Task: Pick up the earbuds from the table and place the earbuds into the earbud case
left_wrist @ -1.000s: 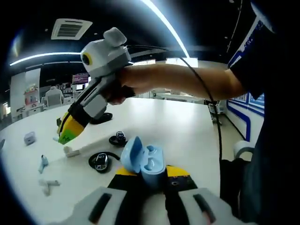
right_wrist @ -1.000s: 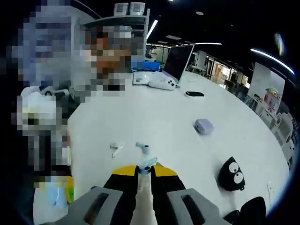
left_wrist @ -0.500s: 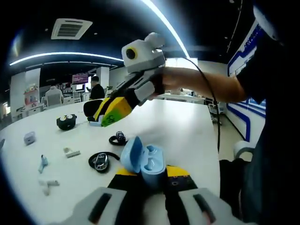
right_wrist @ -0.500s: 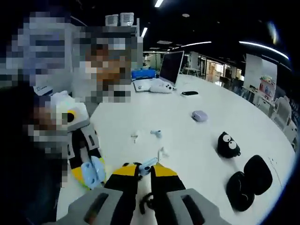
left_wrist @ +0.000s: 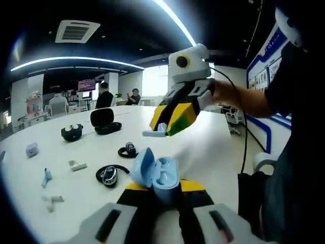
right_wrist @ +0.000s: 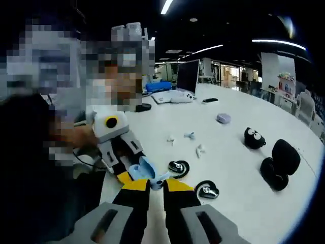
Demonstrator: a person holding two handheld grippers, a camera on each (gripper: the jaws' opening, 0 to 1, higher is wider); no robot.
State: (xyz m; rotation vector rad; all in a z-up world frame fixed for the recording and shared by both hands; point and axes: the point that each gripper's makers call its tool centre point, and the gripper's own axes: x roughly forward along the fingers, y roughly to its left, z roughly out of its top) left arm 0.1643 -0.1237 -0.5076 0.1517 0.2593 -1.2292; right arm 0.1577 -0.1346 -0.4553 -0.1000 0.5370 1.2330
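A bright open office is surrounding a wide white tabletop under strip lights. The light-blue earbud is hanging in the air above it, pinched at its stem by the jaws of the right gripper; in the right gripper view the same earbud is sticking out between the yellow jaw tips of that gripper. Just below it, the open earbud case, pale blue with its lid tipped up, is being clamped between the jaws of the left gripper, well off the surface; from the right gripper view the case is sitting just beyond the earbud.

The earbud looks tiny, light, hard and smooth, so it is likely to slip or twist; holding it by the stem, with the bud end free to enter a cavity, seems the sound grip. The case is rigid but its hinge is probably loose.

Farther out, another blue earbud and white earbuds are lying on the tabletop, beside round black items and black pouches.
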